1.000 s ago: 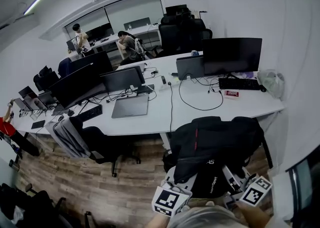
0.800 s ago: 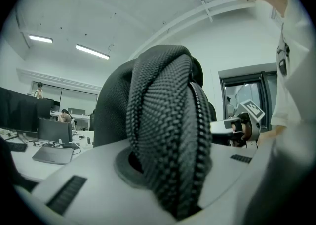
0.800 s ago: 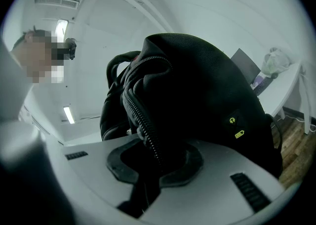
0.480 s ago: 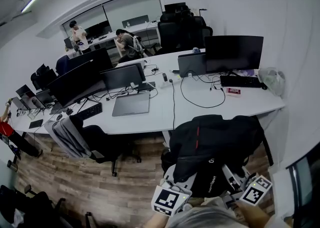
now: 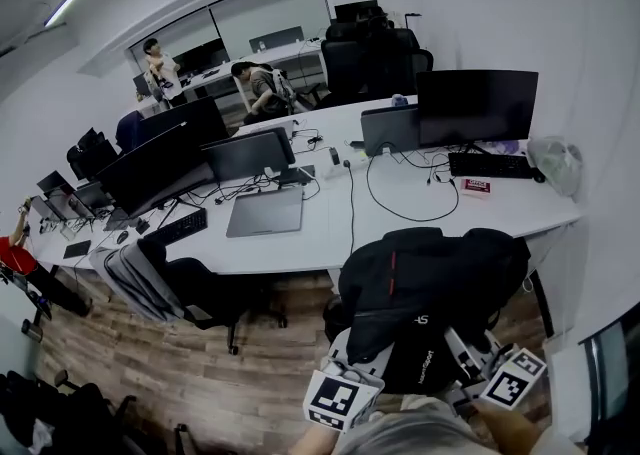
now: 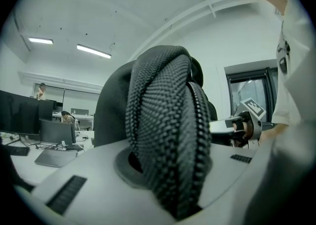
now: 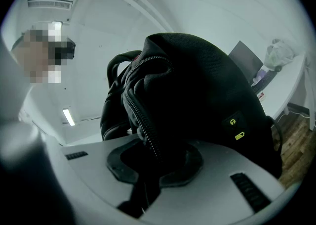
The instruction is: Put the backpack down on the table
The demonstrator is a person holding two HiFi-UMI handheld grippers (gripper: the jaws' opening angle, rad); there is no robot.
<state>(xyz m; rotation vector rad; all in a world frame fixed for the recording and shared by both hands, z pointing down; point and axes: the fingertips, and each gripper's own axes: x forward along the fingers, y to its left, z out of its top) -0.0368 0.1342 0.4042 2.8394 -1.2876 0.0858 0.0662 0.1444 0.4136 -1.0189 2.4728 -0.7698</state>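
A black backpack (image 5: 430, 288) with a red stripe hangs in the air just before the near edge of the white table (image 5: 400, 228). Both grippers hold it from below, at the bottom of the head view. My left gripper (image 5: 368, 365) is shut on a padded mesh fold of the backpack (image 6: 165, 130), which fills the left gripper view. My right gripper (image 5: 468, 361) is shut on a zippered edge of the backpack (image 7: 197, 95). In the head view the bag hides the fingertips.
On the table stand a monitor (image 5: 475, 105), a laptop (image 5: 390, 129), a keyboard (image 5: 492, 167), a looping cable (image 5: 405, 213) and a flat tablet (image 5: 264, 213). A plastic bag (image 5: 556, 160) lies at the right end. A chair with a grey jacket (image 5: 150, 278) stands to the left. People sit at far desks.
Both grippers and the backpack have come slightly nearer the table. The grips are the same.
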